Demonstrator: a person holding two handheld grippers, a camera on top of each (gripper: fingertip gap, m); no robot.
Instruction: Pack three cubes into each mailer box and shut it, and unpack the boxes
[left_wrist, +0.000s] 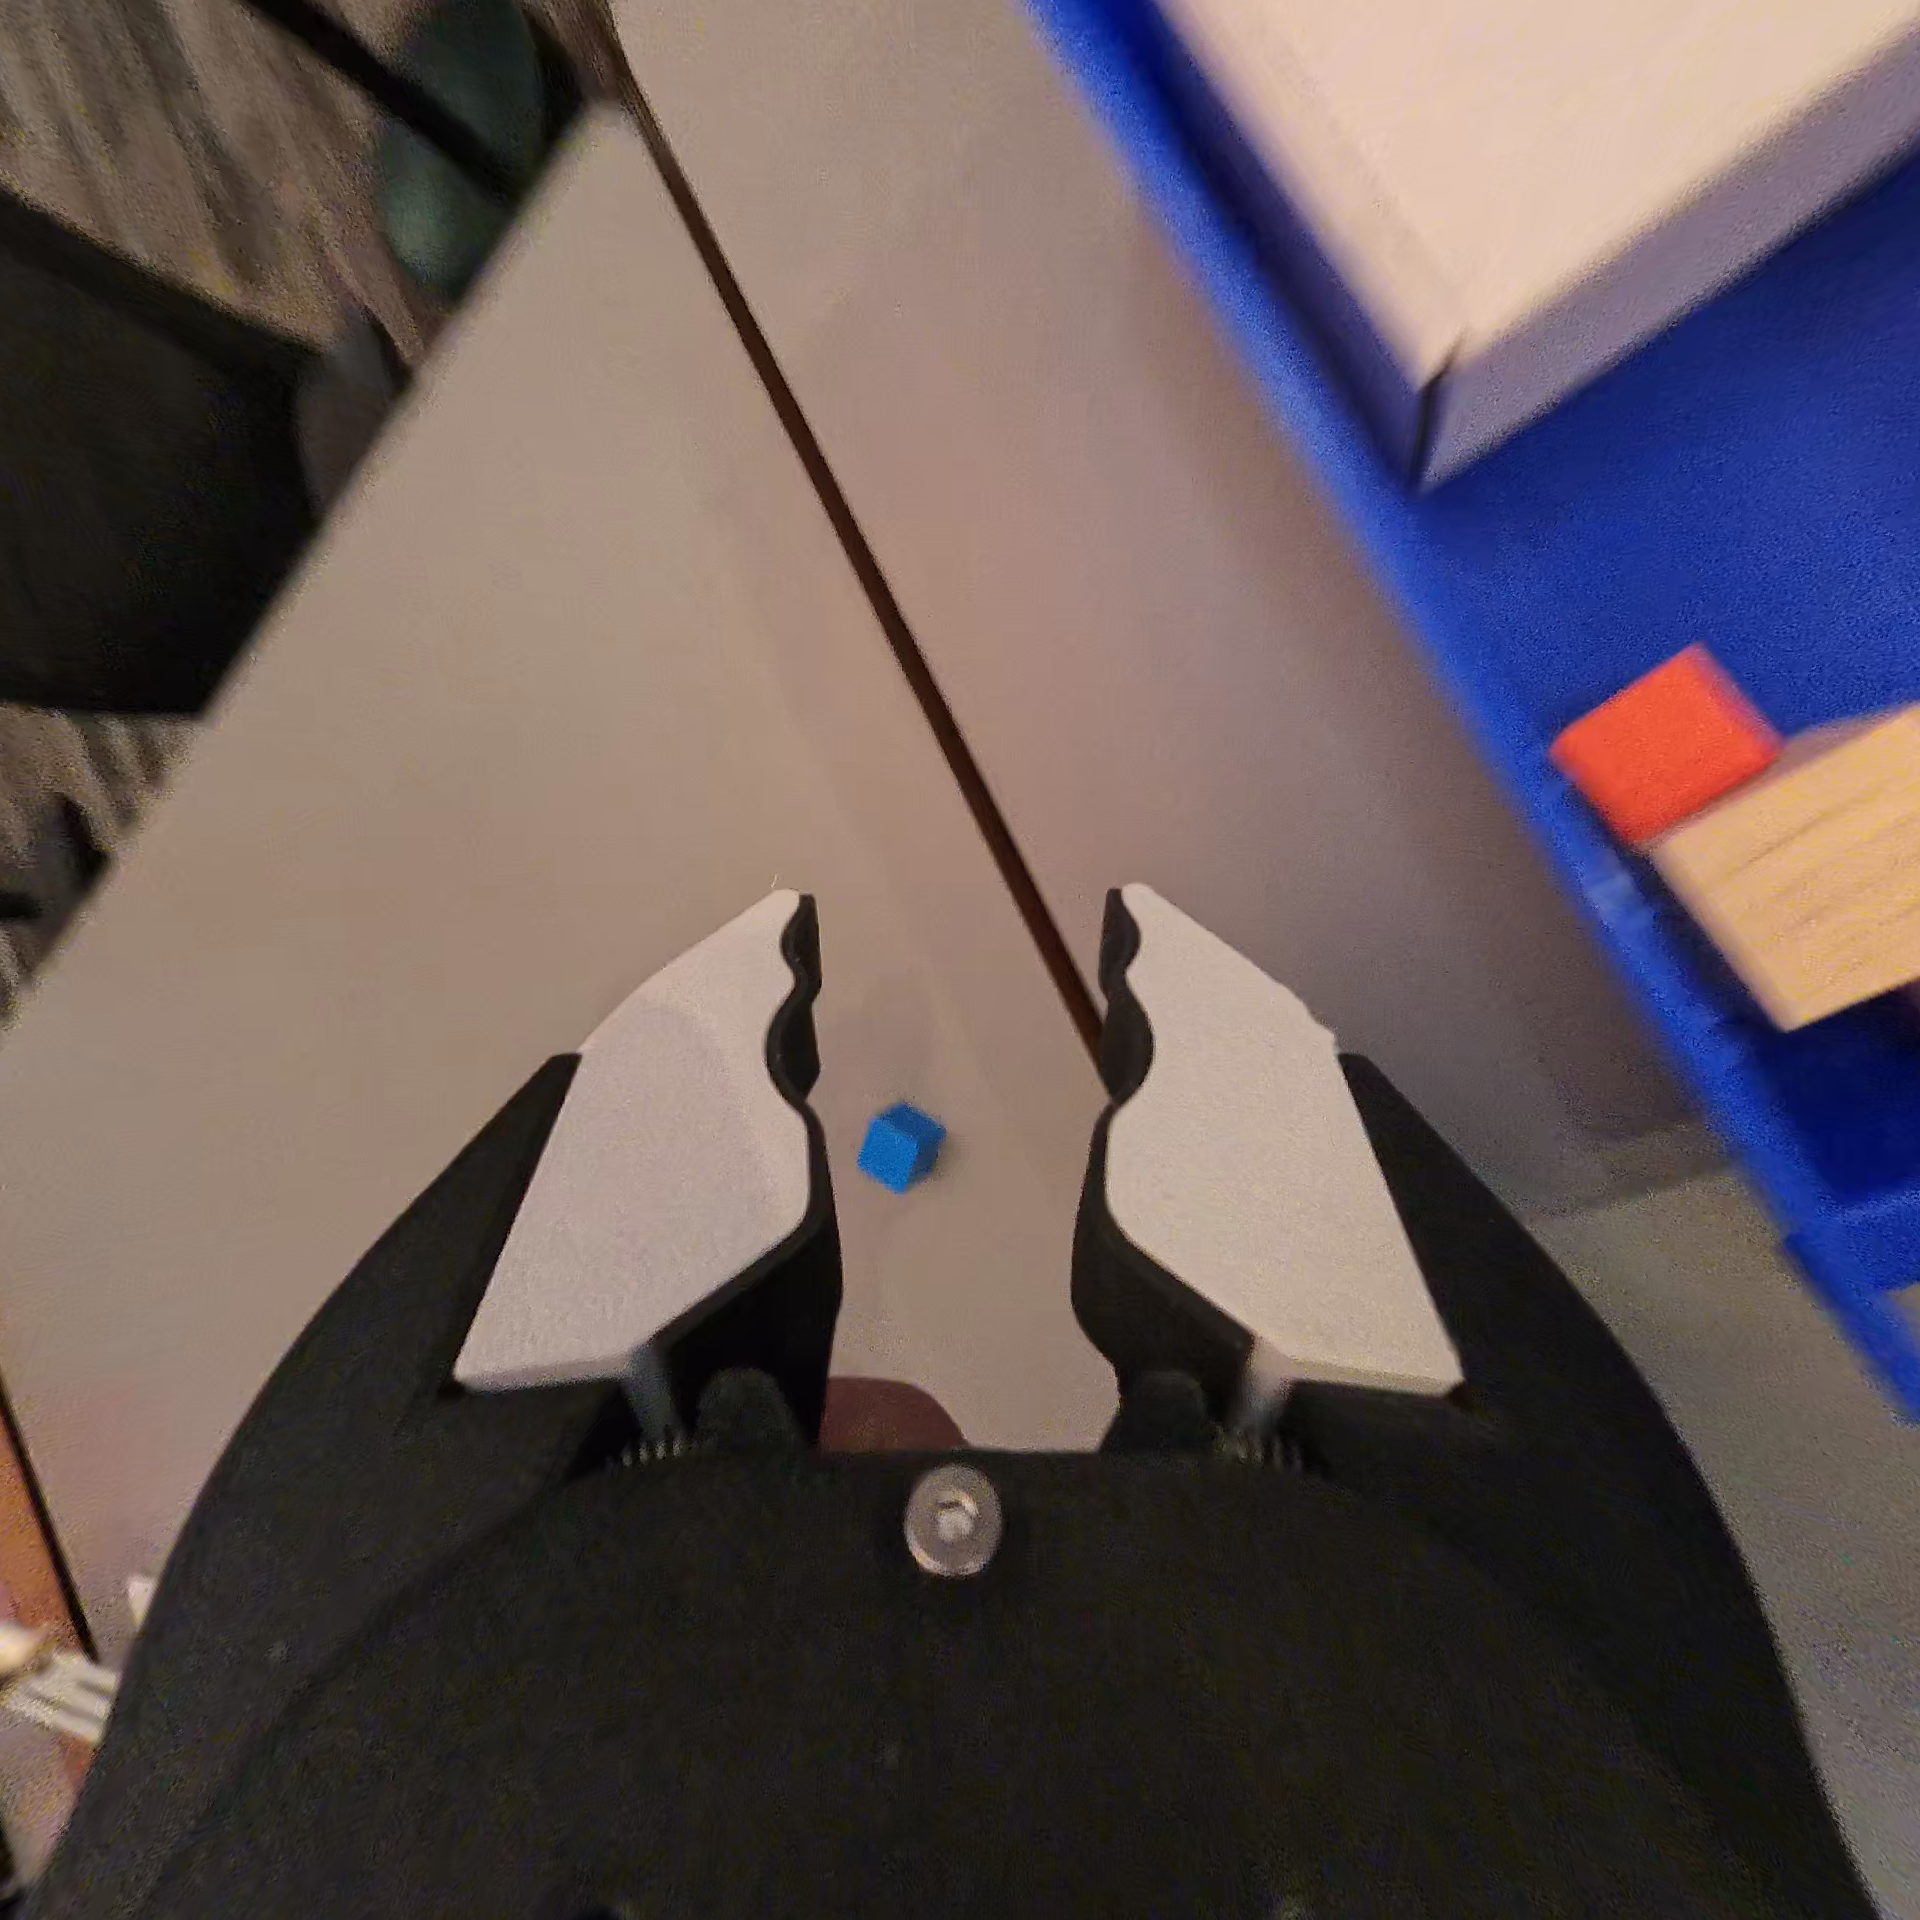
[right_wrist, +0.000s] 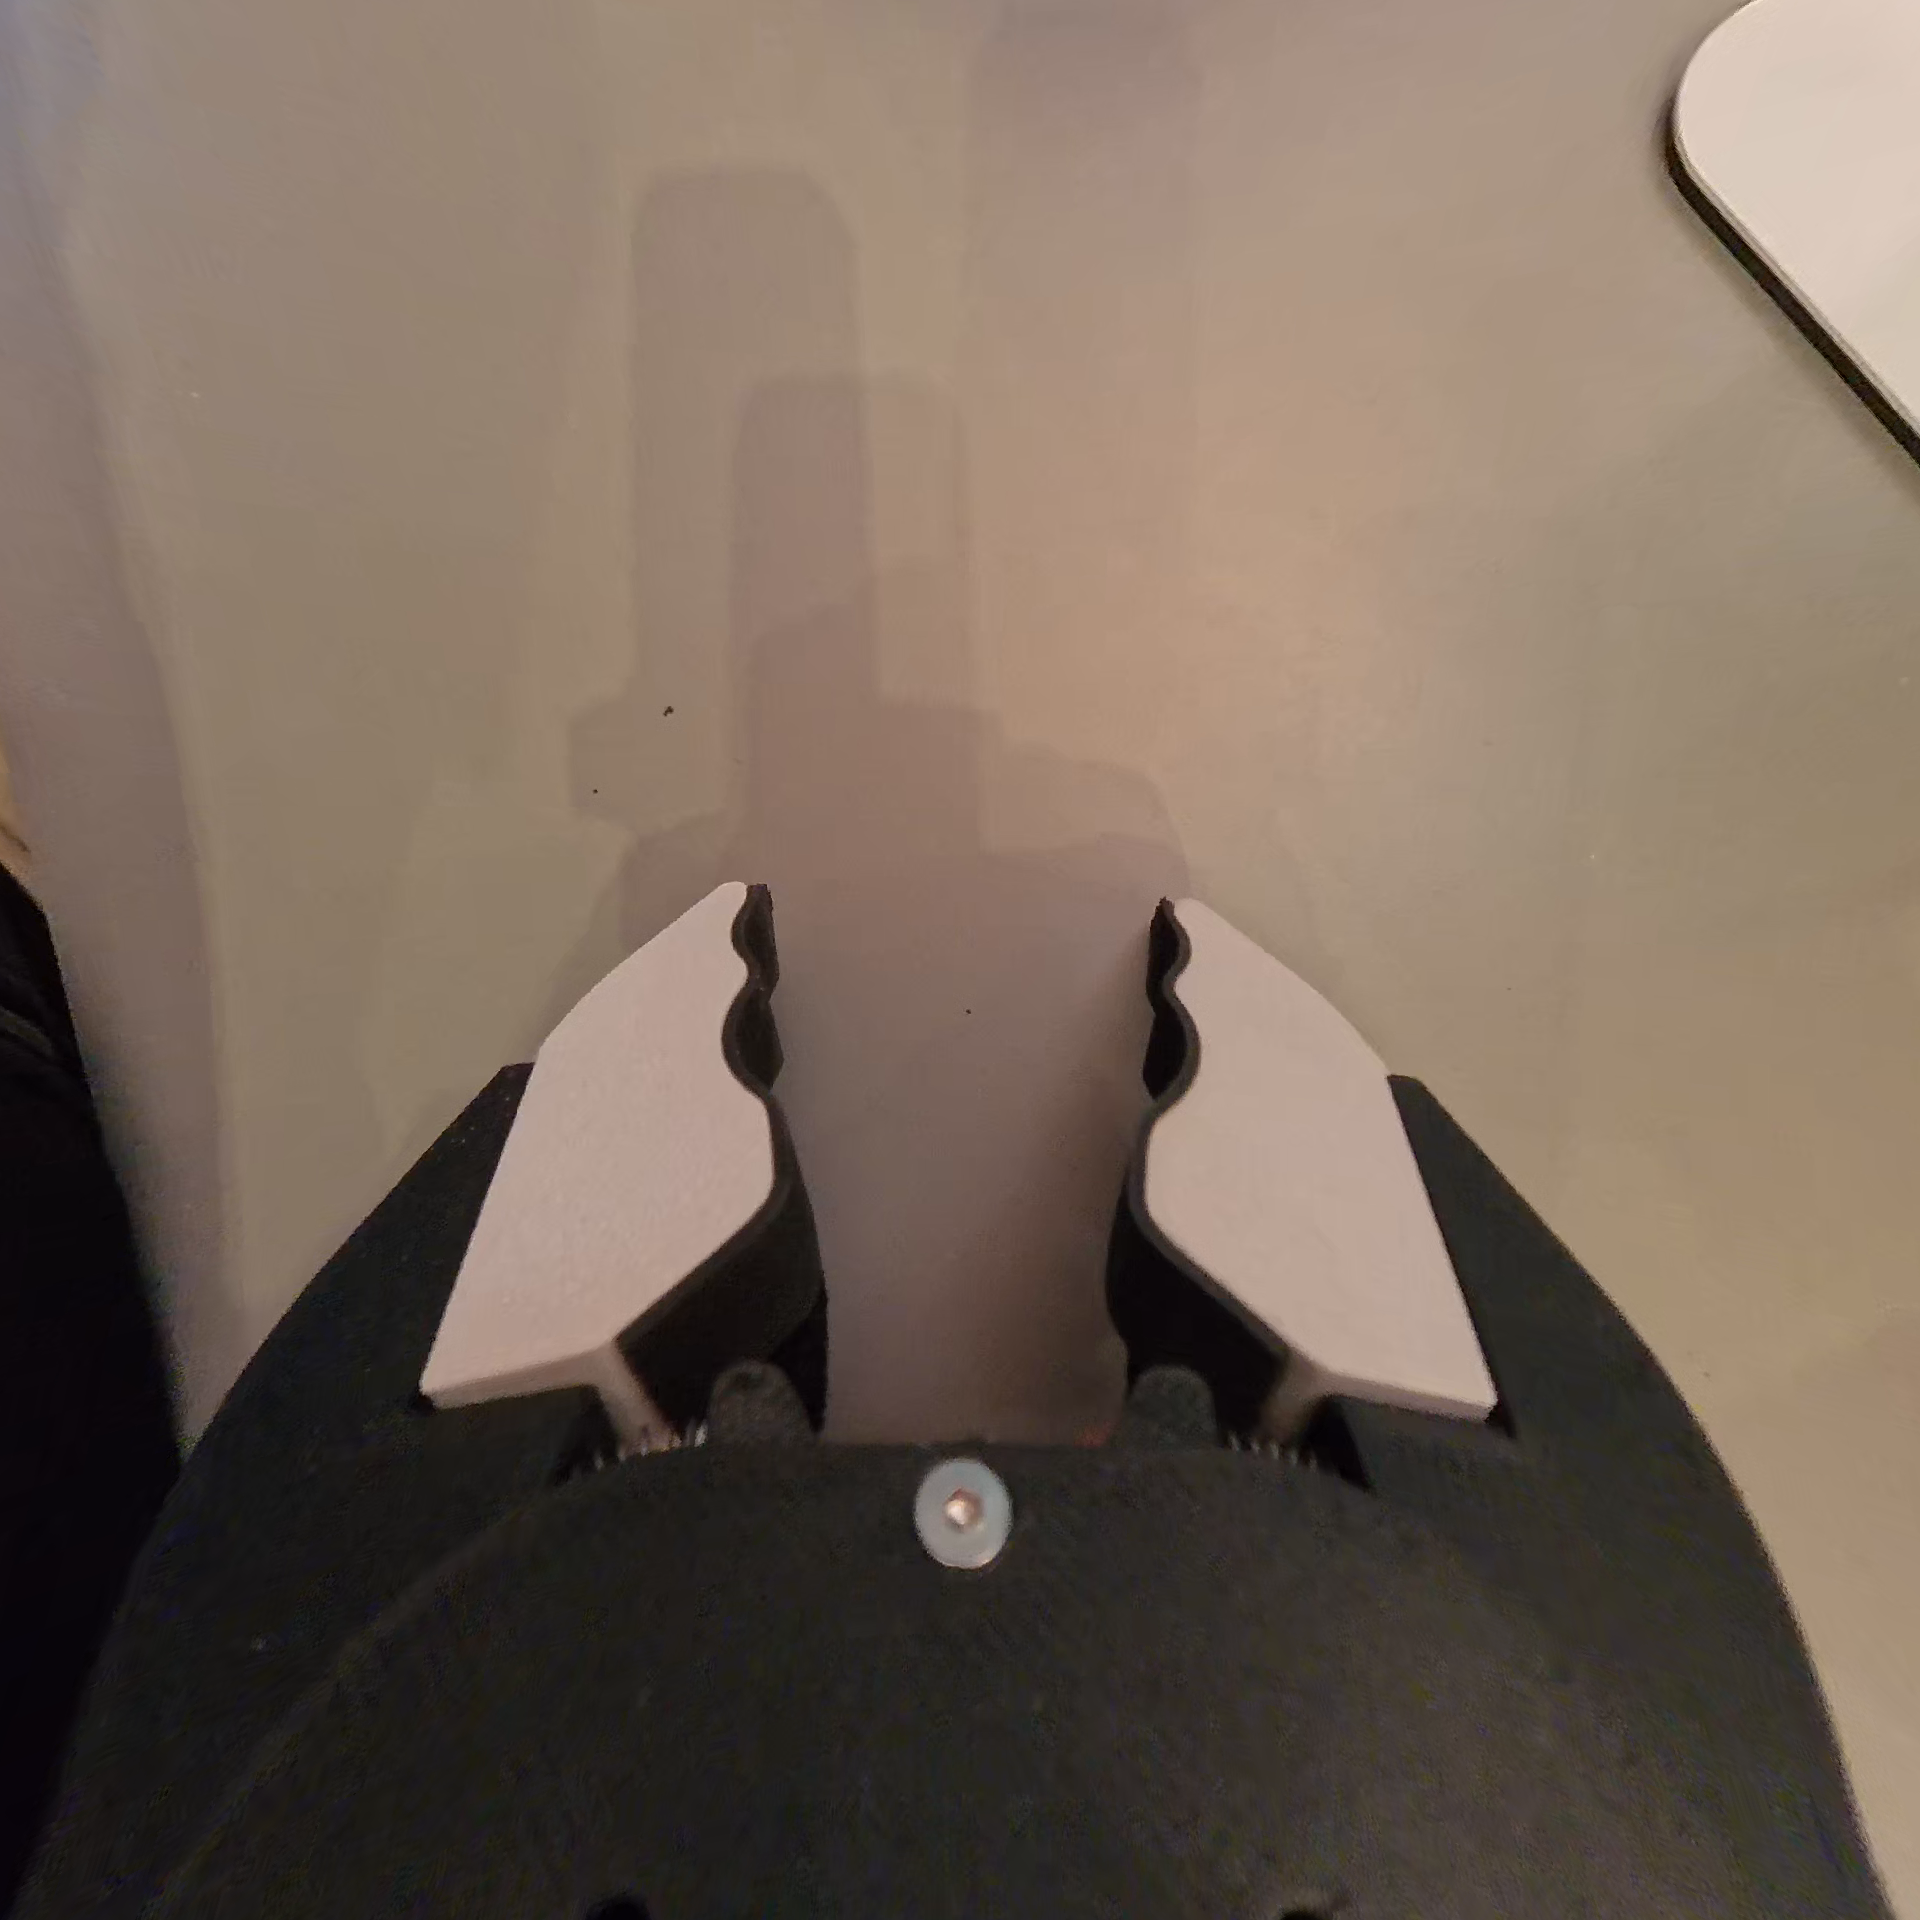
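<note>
dim warm light; left wrist view smeared with motion blur at its edges, right wrist view sharp, soft layered shadows on the table (right_wrist: 1351, 727).

From my station the left wrist view showed a pale grey tabletop (left_wrist: 540, 727) crossed by a thin dark seam line (left_wrist: 862, 582) that ran between two panels. Along its right side lay a bright blue tray or mat (left_wrist: 1538, 582); the blur kept me from telling which. Beyond the table's left edge sat a dark, blurred shape (left_wrist: 125, 499) I could not identify. In the right wrist view, a white rounded-corner slab with a dark edge (right_wrist: 1829, 197) rested at the upper right of the same grey surface.
</note>
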